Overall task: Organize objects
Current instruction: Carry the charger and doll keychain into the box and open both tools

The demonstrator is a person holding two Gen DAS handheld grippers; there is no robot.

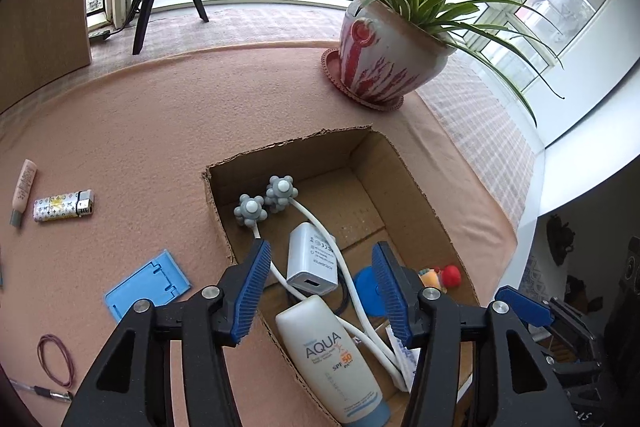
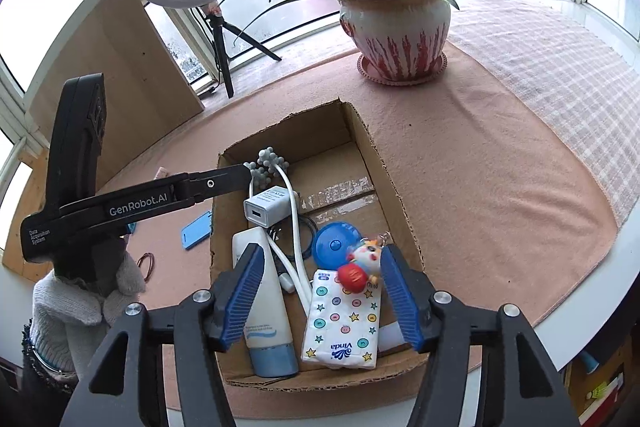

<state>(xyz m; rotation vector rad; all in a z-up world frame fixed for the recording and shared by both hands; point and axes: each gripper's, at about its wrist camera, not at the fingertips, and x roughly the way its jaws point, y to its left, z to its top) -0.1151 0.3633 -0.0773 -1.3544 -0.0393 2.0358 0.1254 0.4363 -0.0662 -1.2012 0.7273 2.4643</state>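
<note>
Here the left gripper (image 1: 320, 291) is spread wide, nothing between its blue pads, hovering over the near-left edge of the cardboard box (image 1: 416, 179). Right gripper (image 2: 322, 295) also spread and empty, above the box's near end. Inside the box: white AQUA sunscreen tube (image 1: 330, 355), white USB charger (image 1: 313, 259) resting on the white massager with two grey knobbed heads (image 1: 266, 199), blue round lid (image 2: 335, 243), small toy figure with red ball (image 2: 362, 267) on top of the Vinda tissue pack (image 2: 344, 323). Left of the box on the pink felt mat (image 1: 160, 131): blue phone stand (image 1: 147, 285), patterned lighter (image 1: 64, 207), small cosmetic tube (image 1: 23, 191), rubber band (image 1: 56, 359), pen (image 1: 44, 391). Potted spider plant (image 2: 396, 31) stands beyond the box.
</note>
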